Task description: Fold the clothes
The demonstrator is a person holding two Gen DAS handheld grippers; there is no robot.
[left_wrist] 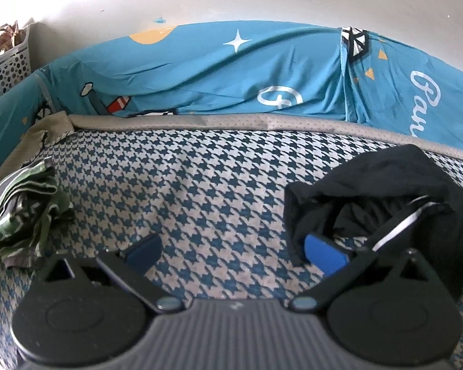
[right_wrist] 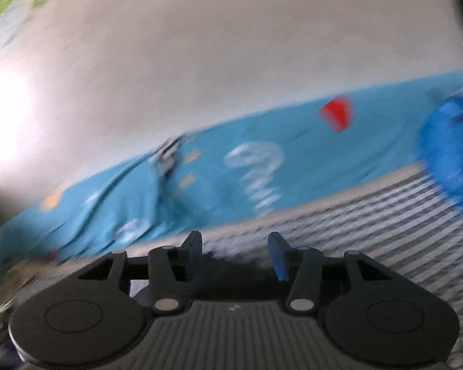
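Starting from the left of the left wrist view, a folded green striped garment [left_wrist: 24, 203] lies at the edge of the houndstooth bed cover [left_wrist: 182, 191], well apart from the crumpled black garment [left_wrist: 382, 194] on the right, which is the piece not yet folded. The left tool [left_wrist: 234, 252] stands spread wide over bare cover, holding nothing, with its right finger [left_wrist: 324, 254] at the near hem of the black cloth. If it pressed together from there, it would likely catch only one loose layer, and the bunched heap would drag rather than open flat. The white-striped waistband [left_wrist: 398, 228] is tucked inside the folds, so a blind grab could twist the garment further. In the right wrist view, badly blurred, the right tool [right_wrist: 234, 252] is parted and empty, pointing toward the blue printed sheet [right_wrist: 231, 178] along the wall; a hurried reach from there could miss the black cloth altogether.
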